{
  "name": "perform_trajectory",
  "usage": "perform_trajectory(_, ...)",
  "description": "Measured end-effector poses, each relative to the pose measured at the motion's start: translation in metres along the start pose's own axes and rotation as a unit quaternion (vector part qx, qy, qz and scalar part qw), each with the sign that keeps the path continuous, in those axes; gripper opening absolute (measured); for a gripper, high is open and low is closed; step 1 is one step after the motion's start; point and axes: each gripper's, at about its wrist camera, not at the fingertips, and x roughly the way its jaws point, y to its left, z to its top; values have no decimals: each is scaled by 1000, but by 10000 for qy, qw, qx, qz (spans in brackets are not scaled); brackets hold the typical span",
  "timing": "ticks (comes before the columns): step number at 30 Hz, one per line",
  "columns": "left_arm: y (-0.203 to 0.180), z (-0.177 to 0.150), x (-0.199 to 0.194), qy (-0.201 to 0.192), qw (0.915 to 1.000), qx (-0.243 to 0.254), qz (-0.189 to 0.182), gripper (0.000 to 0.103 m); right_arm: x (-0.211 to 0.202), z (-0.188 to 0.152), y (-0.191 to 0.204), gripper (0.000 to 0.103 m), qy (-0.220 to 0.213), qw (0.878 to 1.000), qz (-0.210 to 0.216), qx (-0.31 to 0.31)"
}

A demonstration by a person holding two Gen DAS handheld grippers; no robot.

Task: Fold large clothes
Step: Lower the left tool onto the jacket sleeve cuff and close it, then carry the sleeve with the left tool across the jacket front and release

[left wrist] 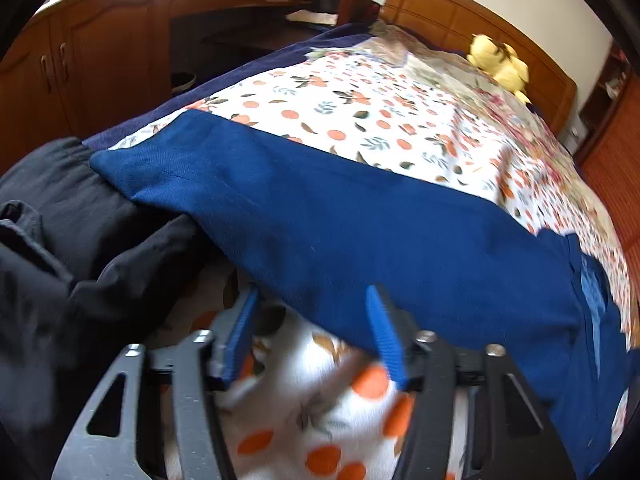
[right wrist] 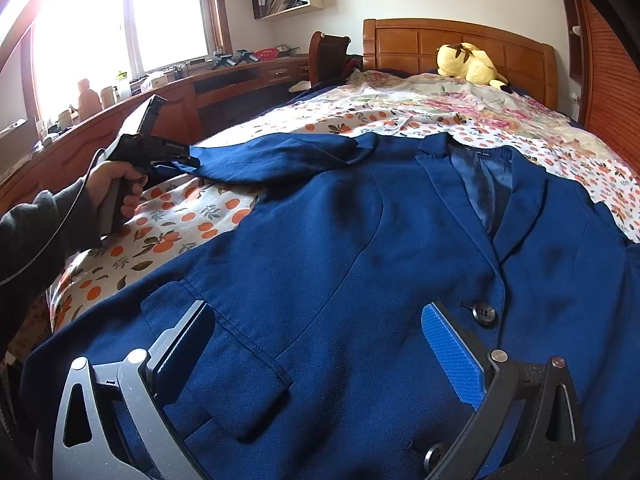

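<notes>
Blue jacket (right wrist: 360, 240) flat; left gripper (left wrist: 312, 304) apart by sleeve edge; right gripper (right wrist: 320, 344) apart.

Daylight scene, bright overall. Source is the window (right wrist: 120, 16) at upper left of the right wrist view; panes blown out to white, glare spilling over the frame and haloing items on the desk (right wrist: 168, 92) below. Blue jacket (right wrist: 340, 248) evenly lit, soft shadows only in its folds and under the lapel. Right wrist view mostly sharp. Left wrist view softer: motion blur smears the orange-print bedspread (left wrist: 320, 420) nearest the lens and the dark cloth (left wrist: 60, 260) at left; yellow plush toy (left wrist: 500, 66) hazy too. Both views show strong fisheye bowing, with black vignette corners.
</notes>
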Motion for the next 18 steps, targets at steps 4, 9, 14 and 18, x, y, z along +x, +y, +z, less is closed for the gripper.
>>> perform_trajectory(4, -4, 7, 4, 6, 9998, -84, 192, 6, -1, -1, 2, 103, -16, 10000, -4, -10)
perform_trajectory(9, -39, 17, -18, -227, 9962, 646, 543, 2, -4, -3, 1, 103, -57, 10000, -29, -23)
perform_trajectory(14, -90, 16, -68, -540, 9917, 1126, 294, 2, -21, -4, -2, 103, -186, 9998, -2, 0)
perform_trajectory(18, -142, 3, -114, -792, 9839, 1599, -28, 2, -45, -7, -10, 103, -348, 9994, -81, 8)
